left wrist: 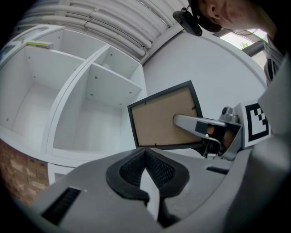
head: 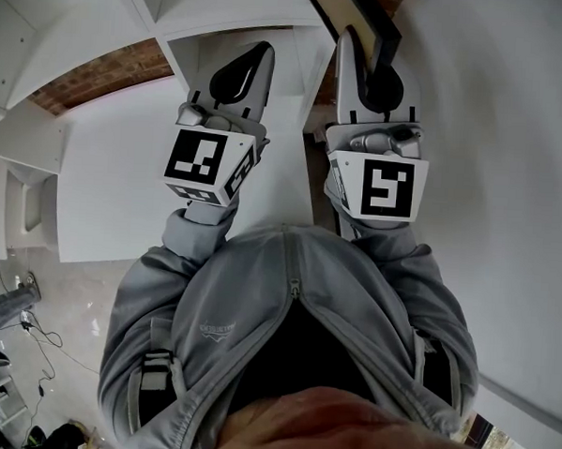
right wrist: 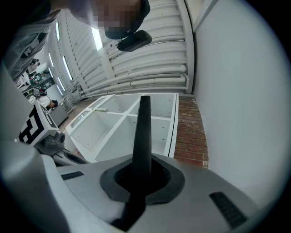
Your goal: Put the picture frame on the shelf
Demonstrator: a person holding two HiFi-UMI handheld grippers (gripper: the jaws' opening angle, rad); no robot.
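My right gripper [right wrist: 143,169] is clenched on the picture frame [right wrist: 144,129], one edge pinched between the pads. In the right gripper view the frame stands edge-on, a thin dark blade rising straight out from the jaws. From the left gripper view I see its black rim and brown backing board, with one grey finger of the right gripper lying across that board. My left gripper [left wrist: 146,157] is squeezed closed with its ribbed pads meeting and nothing between them; it sits just beside the right one, to its left, clear of the frame.

The frame is in the air, past my right gripper's tip and to the right of the white shelf unit [left wrist: 91,77], with the plain white wall [left wrist: 204,68] behind it. I cannot tell whether it touches the shelf.

The shelf is split by white dividers into open compartments; I make out four in the right gripper view. A strip of red brick wall [right wrist: 191,132] runs beside the unit.

One frame, two grippers, one shelf unit.
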